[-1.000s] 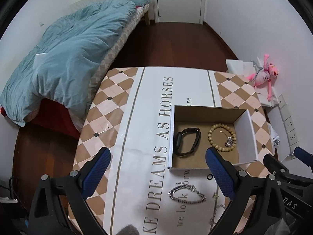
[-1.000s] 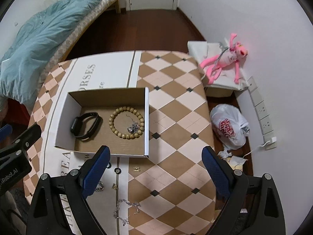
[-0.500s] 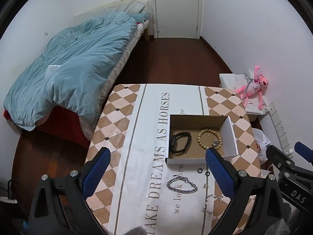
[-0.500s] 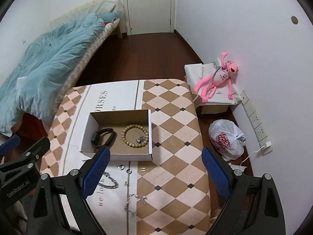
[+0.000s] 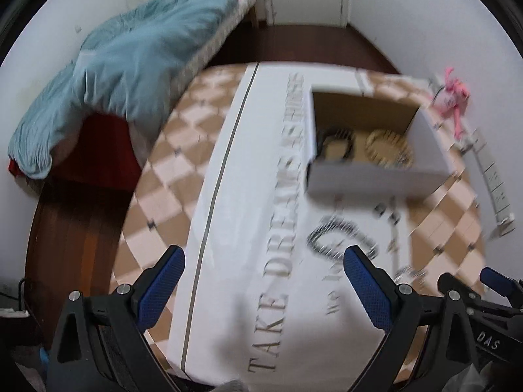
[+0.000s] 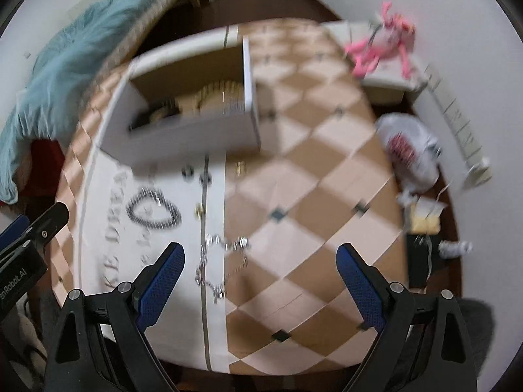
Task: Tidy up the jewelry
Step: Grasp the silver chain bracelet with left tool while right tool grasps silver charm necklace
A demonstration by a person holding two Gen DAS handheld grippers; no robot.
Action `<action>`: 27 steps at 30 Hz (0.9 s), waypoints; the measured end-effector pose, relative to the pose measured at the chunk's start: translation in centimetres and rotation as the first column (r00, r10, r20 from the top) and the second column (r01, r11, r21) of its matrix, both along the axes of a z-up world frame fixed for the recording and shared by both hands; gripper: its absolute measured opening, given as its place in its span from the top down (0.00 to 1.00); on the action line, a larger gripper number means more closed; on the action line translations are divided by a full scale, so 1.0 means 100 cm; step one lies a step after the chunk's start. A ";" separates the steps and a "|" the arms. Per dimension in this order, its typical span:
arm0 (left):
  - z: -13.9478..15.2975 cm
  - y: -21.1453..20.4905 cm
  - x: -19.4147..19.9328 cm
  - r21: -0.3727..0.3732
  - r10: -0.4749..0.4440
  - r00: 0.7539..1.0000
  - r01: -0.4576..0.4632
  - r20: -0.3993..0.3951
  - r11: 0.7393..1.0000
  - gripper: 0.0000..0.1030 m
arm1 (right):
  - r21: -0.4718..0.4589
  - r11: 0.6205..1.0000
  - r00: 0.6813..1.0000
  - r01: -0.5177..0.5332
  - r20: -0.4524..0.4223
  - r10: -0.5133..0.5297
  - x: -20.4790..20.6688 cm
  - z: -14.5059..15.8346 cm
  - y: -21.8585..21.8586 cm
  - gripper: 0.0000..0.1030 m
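Note:
An open white cardboard box [image 5: 376, 181] [image 6: 183, 140] sits on the table and holds a black band [image 5: 336, 143] and a wooden bead bracelet [image 5: 387, 150]. In front of the box a silver chain bracelet [image 5: 343, 238] [image 6: 153, 209] lies on the cloth. A thinner silver chain [image 6: 222, 261] lies nearer, with small rings [image 6: 196, 173] and studs close to the box. My left gripper [image 5: 261, 281] is open and empty above the table's near edge. My right gripper [image 6: 258, 277] is open and empty just above the thin chain. Both views are blurred.
The table carries a checked cloth with a white lettered strip [image 5: 281, 228]. A bed with a blue quilt [image 5: 114, 75] stands to the left. A pink plush toy [image 6: 382, 42], a white plastic bag [image 6: 408, 150] and a power strip [image 6: 461, 137] are by the right wall.
Both grippers rose away from the table, then dropped back low and close to it. The jewelry in front of the box now looms nearer. Jaws stayed open.

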State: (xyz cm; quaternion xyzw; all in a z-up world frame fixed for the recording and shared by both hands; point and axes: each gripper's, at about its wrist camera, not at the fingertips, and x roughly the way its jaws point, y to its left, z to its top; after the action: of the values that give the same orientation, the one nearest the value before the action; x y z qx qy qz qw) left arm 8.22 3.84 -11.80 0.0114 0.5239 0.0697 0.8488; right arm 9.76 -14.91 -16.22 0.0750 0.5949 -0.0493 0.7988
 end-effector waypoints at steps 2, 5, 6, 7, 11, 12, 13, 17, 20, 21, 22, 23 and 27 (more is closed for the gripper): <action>-0.014 0.005 -0.002 0.018 0.004 1.000 -0.003 -0.026 1.000 0.04 | -0.004 1.000 1.000 0.013 -0.010 -0.013 -0.001 -0.018 0.002 0.22; -0.028 0.012 -0.005 0.040 0.009 0.999 -0.007 -0.045 0.999 0.04 | -0.018 1.000 1.000 0.014 -0.013 -0.014 -0.002 -0.037 0.004 0.32; -0.031 0.013 -0.005 0.042 0.011 0.999 -0.009 -0.051 0.999 0.04 | -0.037 0.999 1.000 0.003 -0.009 -0.003 -0.003 -0.041 0.008 0.34; -0.034 0.014 -0.006 0.040 0.013 0.998 -0.011 -0.057 0.999 0.04 | -0.059 0.998 1.000 -0.017 0.009 0.018 -0.004 -0.042 0.014 0.36; -0.043 0.012 -0.005 0.031 0.010 0.997 -0.008 -0.075 0.999 0.04 | -0.141 0.988 0.995 -0.070 0.057 0.078 -0.008 -0.044 0.032 0.65; -0.044 0.011 -0.004 0.026 0.009 0.997 -0.007 -0.079 1.000 0.04 | -0.148 0.986 0.994 -0.080 0.063 0.090 -0.009 -0.044 0.035 0.89; -0.045 0.010 -0.002 0.022 0.007 0.997 -0.005 -0.081 1.000 0.04 | -0.151 0.985 0.993 -0.088 0.062 0.098 -0.009 -0.044 0.038 0.98; -0.046 0.008 0.006 0.000 0.000 0.997 0.000 -0.082 1.000 0.04 | -0.085 0.995 0.995 -0.060 0.070 0.066 -0.007 -0.040 0.025 0.99; -0.048 0.008 0.015 -0.054 -0.002 0.996 -0.003 -0.089 0.999 0.04 | -0.053 0.999 0.993 -0.008 0.119 0.014 -0.003 -0.023 0.006 0.99; -0.050 0.009 0.019 -0.082 -0.004 0.995 -0.004 -0.095 0.997 0.04 | -0.037 0.999 0.992 0.009 0.128 -0.004 -0.001 -0.018 -0.002 0.99; -0.052 0.009 0.024 -0.100 -0.007 0.995 -0.003 -0.101 0.995 0.04 | -0.027 0.999 0.991 0.019 0.131 -0.015 0.001 -0.015 -0.006 0.99; -0.055 0.008 0.029 -0.125 -0.015 0.994 0.001 -0.111 0.992 0.04 | -0.019 0.999 0.990 0.033 0.139 -0.030 0.002 -0.012 -0.012 0.99; -0.068 -0.002 0.047 -0.171 -0.068 0.987 0.043 -0.144 0.984 0.07 | -0.019 0.998 0.987 0.061 0.148 -0.058 0.009 -0.006 -0.023 0.99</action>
State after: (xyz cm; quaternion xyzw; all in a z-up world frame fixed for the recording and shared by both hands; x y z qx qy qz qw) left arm 12.88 3.60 -18.57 -0.0403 0.5895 0.0006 0.8067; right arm 10.66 -17.21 -16.80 0.0868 0.5309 -0.0744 0.8397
